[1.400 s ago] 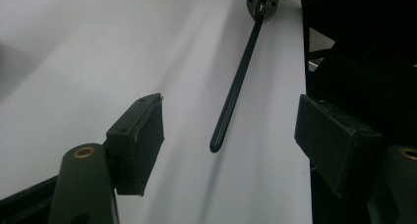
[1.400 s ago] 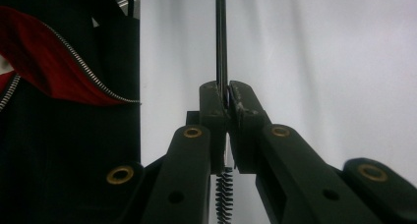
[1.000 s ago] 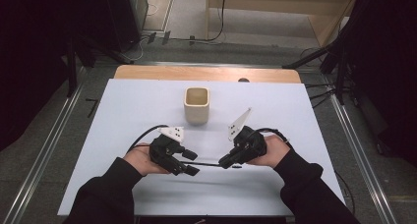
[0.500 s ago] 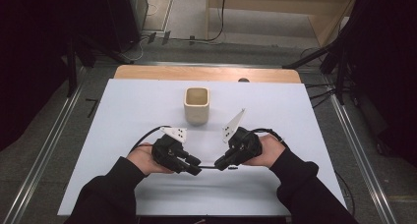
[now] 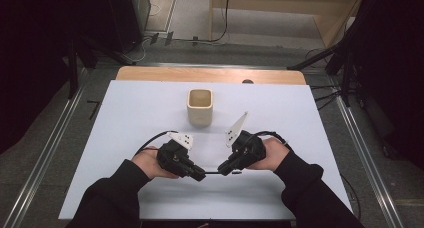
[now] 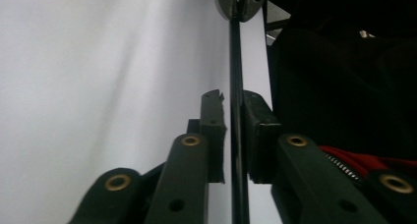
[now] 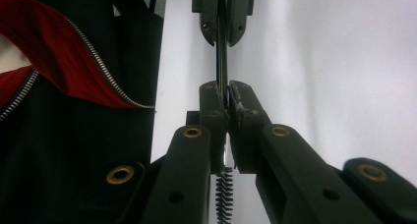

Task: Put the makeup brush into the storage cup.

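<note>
A thin wire brush [image 5: 212, 172] spans the short gap between my two grippers, low over the white table near its front edge. My left gripper [image 5: 200, 176] has just been closing, and its pads now press on the brush's wire stem [image 6: 235, 62]. In its own view the left gripper [image 6: 231, 98] has the stem running straight up between the jaws. My right gripper [image 5: 223, 170] is shut on the same stem [image 7: 220, 62], with dark bristles [image 7: 223, 192] showing below its jaws. The right gripper [image 7: 225, 89] faces the left one's jaws farther along the wire.
A beige square cup [image 5: 200, 107] stands upright at mid-table, beyond both hands. The white tabletop [image 5: 125, 118] ends in a wooden strip [image 5: 210, 74] at the far edge. The person's dark jacket with red lining [image 7: 59, 47] is close behind the grippers.
The left gripper's jaws have closed onto the brush's stem. Both hands have hardly shifted, and the right gripper keeps its hold.
</note>
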`<state>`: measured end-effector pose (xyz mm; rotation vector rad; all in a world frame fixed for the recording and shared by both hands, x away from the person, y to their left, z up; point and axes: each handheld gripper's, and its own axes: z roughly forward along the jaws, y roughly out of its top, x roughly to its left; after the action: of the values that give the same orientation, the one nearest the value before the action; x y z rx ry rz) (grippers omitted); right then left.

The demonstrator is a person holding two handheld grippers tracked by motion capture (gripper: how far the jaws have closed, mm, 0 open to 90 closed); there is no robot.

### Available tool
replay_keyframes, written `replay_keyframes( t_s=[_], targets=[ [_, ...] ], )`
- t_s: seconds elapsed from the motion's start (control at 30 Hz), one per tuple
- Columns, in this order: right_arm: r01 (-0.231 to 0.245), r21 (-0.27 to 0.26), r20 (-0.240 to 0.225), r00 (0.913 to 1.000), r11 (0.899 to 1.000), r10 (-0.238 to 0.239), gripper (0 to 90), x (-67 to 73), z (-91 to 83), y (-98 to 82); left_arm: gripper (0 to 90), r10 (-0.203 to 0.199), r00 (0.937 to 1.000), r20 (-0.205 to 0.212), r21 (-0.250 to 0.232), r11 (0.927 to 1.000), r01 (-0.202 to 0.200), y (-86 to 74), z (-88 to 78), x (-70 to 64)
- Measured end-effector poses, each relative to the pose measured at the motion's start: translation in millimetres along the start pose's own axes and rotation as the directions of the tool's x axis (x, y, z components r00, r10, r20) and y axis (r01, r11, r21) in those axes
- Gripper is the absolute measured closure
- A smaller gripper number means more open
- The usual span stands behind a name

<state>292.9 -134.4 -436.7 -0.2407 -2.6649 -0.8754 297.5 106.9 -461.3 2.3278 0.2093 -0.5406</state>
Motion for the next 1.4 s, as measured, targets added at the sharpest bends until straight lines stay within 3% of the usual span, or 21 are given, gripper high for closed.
replay_keyframes(
  t_s=[0.07, 0.43, 0.47, 0.5, 0.53, 0.6, 0.7, 0.8, 1.0, 1.07, 1.1, 1.13, 1.2, 1.23, 1.3, 1.4],
  targets=[
    [-0.001, -0.001, -0.007, 1.0, 1.0, 0.001, 87.1, -0.5, -0.1, -0.4, 84.2, 0.017, 0.9998, 0.006, 0.004, 0.9998, -0.017, -0.3, 0.2, 0.5],
    [-0.014, -0.018, -0.003, 0.9999, 1.0, 0.014, 84.4, -3.8, -1.1, -1.6, 84.7, -0.001, 1.0, 0.008, -0.013, 0.9999, 0.001, -0.8, 0.0, 3.9],
    [-0.036, -0.038, -0.003, 0.9994, 0.999, 0.036, 69.4, -4.8, -3.1, -1.7, 84.7, -0.011, 0.9999, -0.006, -0.015, 0.9998, 0.011, -0.8, -0.6, 4.4],
    [-0.036, -0.038, -0.003, 0.9994, 0.999, 0.036, 69.4, -4.8, -3.1, -1.7, 84.7, -0.021, 0.9997, -0.015, -0.022, 0.9995, 0.021, -1.1, -0.8, 5.5],
    [-0.005, -0.063, 0.023, 0.9997, 0.998, 0.006, 66.1, -6.4, -3.3, -2.1, 84.7, -0.027, 0.9994, -0.021, -0.023, 0.9994, 0.026, -1.1, -1.5, 6.5],
    [-0.006, -0.094, 0.058, 0.9982, 0.996, 0.012, 56.4, -4.1, -4.0, -2.9, 84.7, -0.038, 0.9989, -0.027, -0.031, 0.9988, 0.037, -1.7, -2.0, 7.6],
    [-0.023, -0.13, 0.108, 0.9934, 0.991, 0.038, 50.2, -4.7, -3.9, -3.7, 84.6, -0.042, 0.9982, -0.042, -0.036, 0.9985, 0.041, -2.1, -2.1, 7.9],
    [-0.032, -0.145, 0.13, 0.9902, 0.989, 0.051, 44.5, -6.1, -4.4, -3.5, 84.7, -0.063, 0.997, -0.044, -0.062, 0.9963, 0.06, -3.4, -2.1, 9.0],
    [-0.051, -0.182, 0.166, 0.9828, 0.982, 0.082, 37.8, -4.8, -9.1, -4.2, 84.6, -0.089, 0.9938, -0.068, -0.094, 0.9922, 0.082, -5.1, -2.9, 10.8],
    [-0.08, -0.229, 0.157, 0.9805, 0.97, 0.118, 37.1, -4.8, -10.1, -6.8, 84.6, -0.099, 0.9922, -0.075, -0.107, 0.99, 0.091, -5.6, -2.8, 11.0],
    [-0.08, -0.229, 0.157, 0.9805, 0.97, 0.118, 37.1, -4.8, -10.1, -6.8, 84.6, -0.096, 0.9921, -0.081, -0.112, 0.9899, 0.087, -5.7, -2.7, 10.8],
    [-0.105, -0.236, 0.182, 0.9718, 0.966, 0.15, 37.2, -3.6, -10.8, -8.2, 84.6, -0.096, 0.9915, -0.087, -0.124, 0.9886, 0.085, -6.0, -2.5, 9.9],
    [-0.113, -0.239, 0.192, 0.9681, 0.964, 0.161, 37.2, -3.3, -11.1, -8.4, 84.6, -0.103, 0.99, -0.097, -0.134, 0.9869, 0.089, -6.0, -2.4, 9.3],
    [-0.135, -0.27, 0.217, 0.956, 0.953, 0.197, 36.8, -1.9, -13.2, -9.8, 84.5, -0.109, 0.9877, -0.112, -0.142, 0.9855, 0.093, -5.8, -2.1, 8.7],
    [-0.143, -0.285, 0.222, 0.9521, 0.948, 0.211, 36.6, -1.2, -14.2, -10.5, 84.6, -0.12, 0.9863, -0.113, -0.148, 0.9837, 0.103, -5.9, -1.8, 9.1],
    [-0.17, -0.326, 0.243, 0.9356, 0.93, 0.256, 35.1, 1.1, -17.7, -12.7, 84.5, -0.159, 0.9793, -0.125, -0.169, 0.9761, 0.137, -7.5, -1.8, 10.9]
  ],
)
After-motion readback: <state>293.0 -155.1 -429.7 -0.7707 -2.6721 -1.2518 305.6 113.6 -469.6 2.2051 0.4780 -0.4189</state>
